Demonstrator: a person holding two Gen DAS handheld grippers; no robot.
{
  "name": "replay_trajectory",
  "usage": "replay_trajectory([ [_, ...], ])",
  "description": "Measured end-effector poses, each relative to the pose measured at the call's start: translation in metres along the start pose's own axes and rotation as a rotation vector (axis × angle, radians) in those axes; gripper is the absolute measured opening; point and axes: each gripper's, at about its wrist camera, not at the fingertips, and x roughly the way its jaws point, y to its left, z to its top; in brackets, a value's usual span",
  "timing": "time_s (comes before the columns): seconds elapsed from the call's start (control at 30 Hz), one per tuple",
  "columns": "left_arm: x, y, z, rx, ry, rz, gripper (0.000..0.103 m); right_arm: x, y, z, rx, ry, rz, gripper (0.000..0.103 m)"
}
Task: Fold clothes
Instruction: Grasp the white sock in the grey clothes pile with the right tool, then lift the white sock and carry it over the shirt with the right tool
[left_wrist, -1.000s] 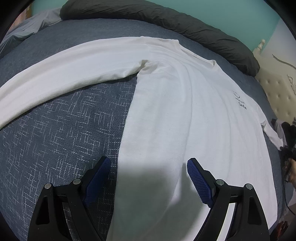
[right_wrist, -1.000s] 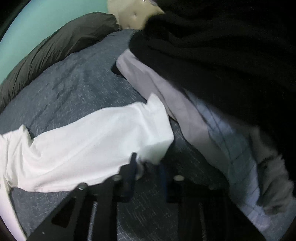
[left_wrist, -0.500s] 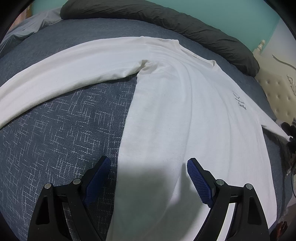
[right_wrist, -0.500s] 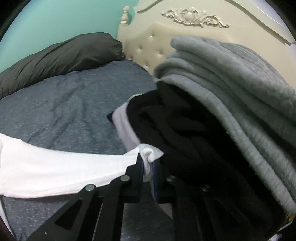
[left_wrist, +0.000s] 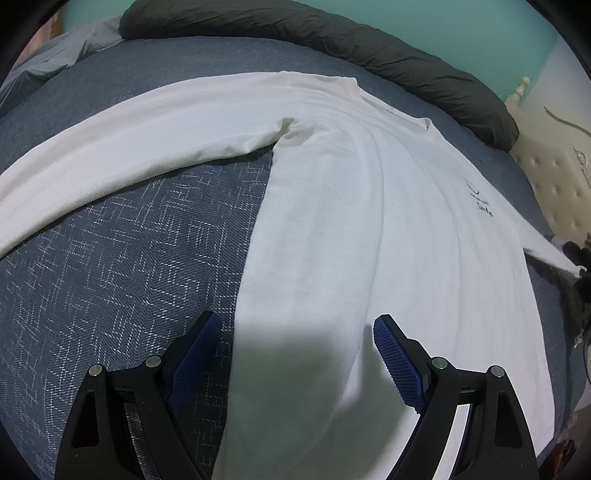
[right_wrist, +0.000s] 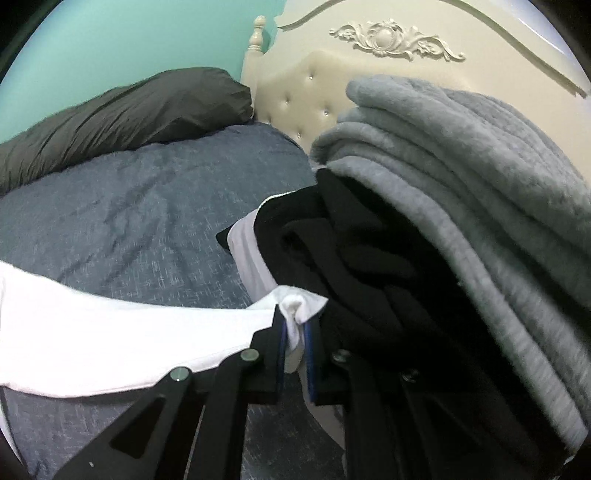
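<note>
A white long-sleeved shirt lies spread flat on the blue-grey bedspread, one sleeve stretched out to the left. My left gripper hovers open over the shirt's lower left edge, its blue pads wide apart with nothing between them. In the right wrist view my right gripper is shut on the cuff of the shirt's other sleeve, lifted off the bed so the sleeve hangs back toward the left. That raised sleeve end also shows at the right edge of the left wrist view.
A pile of clothes sits right of the held cuff: a grey fleece on top, black garments and a pale one beneath. A dark pillow and cream headboard lie beyond, against a teal wall.
My right gripper closed on the sleeve cuff and rose, tilting up so the headboard and grey fleece came into view. The left gripper and the shirt body stayed put.
</note>
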Motion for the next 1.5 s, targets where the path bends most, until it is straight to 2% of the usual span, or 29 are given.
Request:
replay_trajectory([
  [0.17, 0.0, 0.001, 0.002, -0.005, 0.001, -0.005, 0.088, -0.005, -0.003, -0.006, 0.04, -0.016, 0.109, 0.008],
  [0.47, 0.002, 0.0, 0.003, -0.009, 0.003, -0.007, 0.088, -0.011, 0.006, -0.006, 0.056, -0.007, 0.172, 0.008],
  [0.73, 0.002, -0.004, 0.002, 0.0, 0.005, 0.001, 0.088, -0.039, 0.038, 0.03, 0.032, -0.069, 0.249, 0.008],
  [0.97, 0.001, -0.002, 0.003, -0.012, 0.012, -0.009, 0.088, -0.051, 0.042, 0.072, 0.043, -0.093, 0.216, 0.008],
  [1.13, 0.003, -0.002, 0.005, -0.013, 0.015, -0.014, 0.088, -0.058, 0.032, 0.085, 0.071, -0.117, 0.201, 0.008],
  [1.5, 0.004, -0.007, -0.001, 0.018, 0.018, 0.014, 0.088, -0.061, 0.025, 0.133, 0.015, -0.155, 0.177, 0.008],
])
